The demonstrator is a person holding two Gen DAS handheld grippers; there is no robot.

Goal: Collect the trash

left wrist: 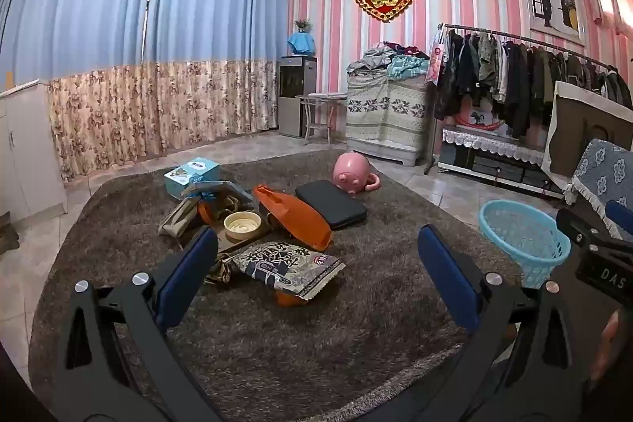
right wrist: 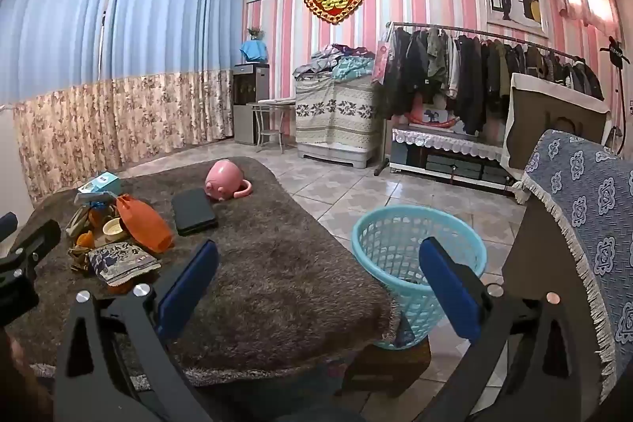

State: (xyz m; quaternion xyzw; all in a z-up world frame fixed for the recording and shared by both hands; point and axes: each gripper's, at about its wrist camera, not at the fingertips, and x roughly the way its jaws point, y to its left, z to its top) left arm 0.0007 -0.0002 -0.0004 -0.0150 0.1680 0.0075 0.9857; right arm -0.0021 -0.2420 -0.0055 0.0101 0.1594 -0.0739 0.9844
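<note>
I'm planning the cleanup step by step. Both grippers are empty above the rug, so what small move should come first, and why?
Probably ease the left gripper forward and down onto the printed snack bag. Its jaws are wide open, the bag lies nearest on the brown rug, and the blue basket waits empty near the right gripper.

Blue basket [right wrist: 419, 263] beside rug [right wrist: 277, 283], jaws wide

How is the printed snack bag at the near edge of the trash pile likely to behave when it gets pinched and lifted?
The snack bag looks like thin crinkled film, so it will probably flop and sag rather than stay flat. It looks flattened, so likely light. Its glossy surface may slip between pads, and since it rests partly on an orange piece, lifting it could nudge that.
</note>
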